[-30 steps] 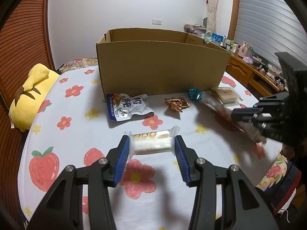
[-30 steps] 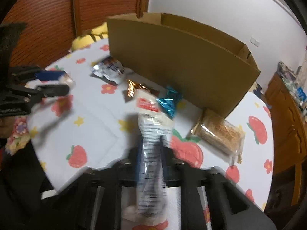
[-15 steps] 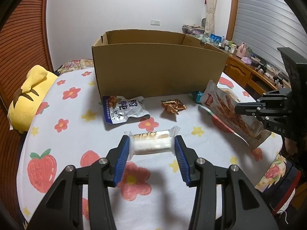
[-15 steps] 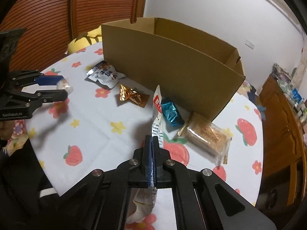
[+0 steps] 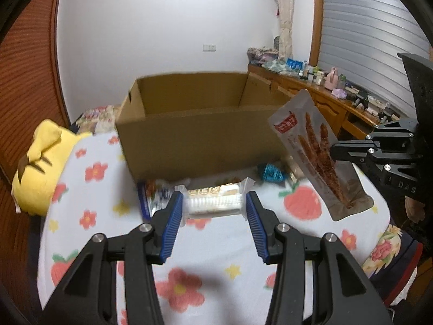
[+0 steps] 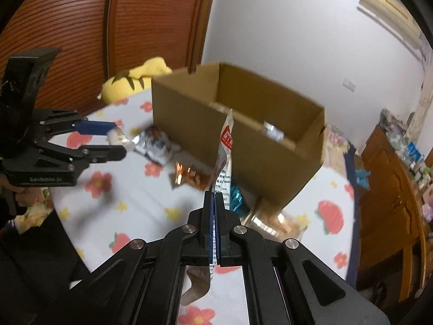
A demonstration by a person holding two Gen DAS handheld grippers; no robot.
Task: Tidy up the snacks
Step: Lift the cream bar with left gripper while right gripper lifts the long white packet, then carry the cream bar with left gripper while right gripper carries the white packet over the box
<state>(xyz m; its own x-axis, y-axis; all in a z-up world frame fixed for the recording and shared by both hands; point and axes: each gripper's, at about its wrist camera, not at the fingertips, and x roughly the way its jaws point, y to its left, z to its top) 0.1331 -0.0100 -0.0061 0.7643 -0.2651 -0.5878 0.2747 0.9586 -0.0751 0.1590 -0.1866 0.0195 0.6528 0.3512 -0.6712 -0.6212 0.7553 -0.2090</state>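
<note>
Yellow plush toy [image 5: 40, 162] — on the flowered bedspread [image 5: 211, 246].

the cardboard box [image 5: 200, 132] is showing matt brown paperboard, and the tablecloth [image 5: 211, 246] is looking like soft printed cloth. the snack pouch [image 5: 316, 151] is gleaming as glossy plastic film, while the wall panels [image 6: 67, 16] are showing ribbed reddish wood.

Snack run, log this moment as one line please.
left gripper: holds cake pack | right gripper: holds stick-snack pouch | both above table | box: ahead, open
</note>
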